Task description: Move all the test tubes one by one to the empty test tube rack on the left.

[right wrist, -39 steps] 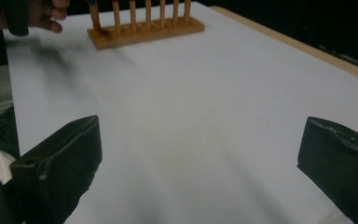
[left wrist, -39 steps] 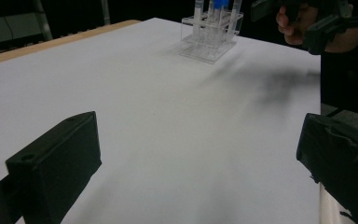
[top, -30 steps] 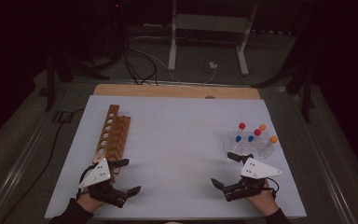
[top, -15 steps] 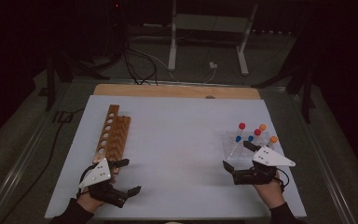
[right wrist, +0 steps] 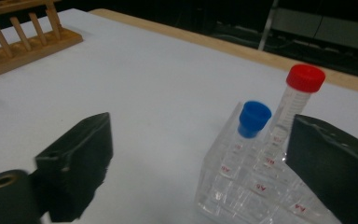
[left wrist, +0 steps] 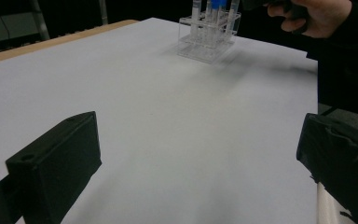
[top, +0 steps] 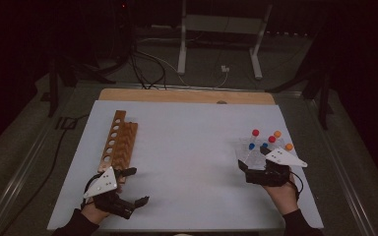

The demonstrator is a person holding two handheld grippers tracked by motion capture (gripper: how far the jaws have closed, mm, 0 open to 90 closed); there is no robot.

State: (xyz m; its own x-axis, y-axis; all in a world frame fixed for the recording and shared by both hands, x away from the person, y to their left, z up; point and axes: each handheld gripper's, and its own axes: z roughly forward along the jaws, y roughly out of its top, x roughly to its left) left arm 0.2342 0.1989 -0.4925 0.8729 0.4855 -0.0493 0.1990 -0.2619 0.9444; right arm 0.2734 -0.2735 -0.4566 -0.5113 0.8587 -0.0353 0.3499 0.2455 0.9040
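Two racks, wooden rack (top: 119, 144), tube rack (top: 256, 153)

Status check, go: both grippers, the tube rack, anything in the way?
Left gripper open, idle beside wooden rack. Right gripper open at clear plastic rack, jaws flanking blue-capped tube. White table between unobstructed.

A white sheet (top: 187, 162) covers a wooden tabletop (top: 187, 95), while beyond it black cables (top: 147, 69) and a grey metal stand (top: 221, 34) occupy the dark floor.
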